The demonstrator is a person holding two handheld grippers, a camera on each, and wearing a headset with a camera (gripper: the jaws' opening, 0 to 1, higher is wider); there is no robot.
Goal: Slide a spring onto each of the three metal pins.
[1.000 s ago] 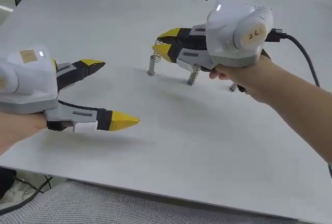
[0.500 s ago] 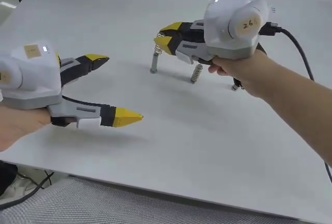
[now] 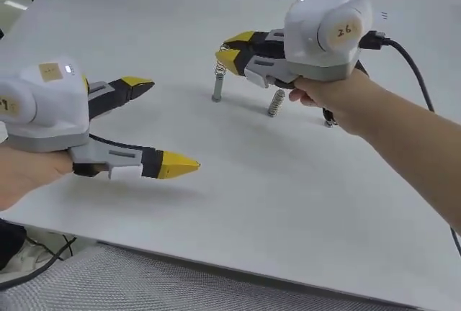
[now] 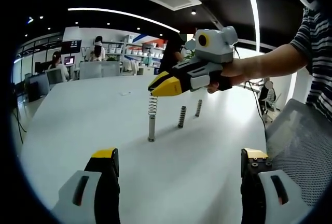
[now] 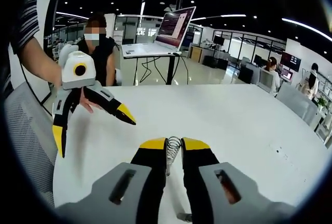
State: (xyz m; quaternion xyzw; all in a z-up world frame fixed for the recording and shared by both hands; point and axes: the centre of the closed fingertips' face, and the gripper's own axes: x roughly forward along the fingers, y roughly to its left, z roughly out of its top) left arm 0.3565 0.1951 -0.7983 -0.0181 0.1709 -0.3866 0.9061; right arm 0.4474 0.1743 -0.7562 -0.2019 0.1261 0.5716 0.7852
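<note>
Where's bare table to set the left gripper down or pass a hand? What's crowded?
Free: the table in front of the pins, between the left gripper and the right forearm; also the far stretch behind the pins. Crowded: around the pins, where the right gripper holds a spring.

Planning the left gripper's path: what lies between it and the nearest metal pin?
Nothing: in the left gripper view the white table is bare from the left gripper to that pin, where the right gripper holds a spring.

Your yellow-tipped black right gripper [image 5: 174, 144] pinches a coiled metal spring [image 5: 173, 152]; your white left gripper [image 5: 93, 133] hangs spread-jawed, well apart.
</note>
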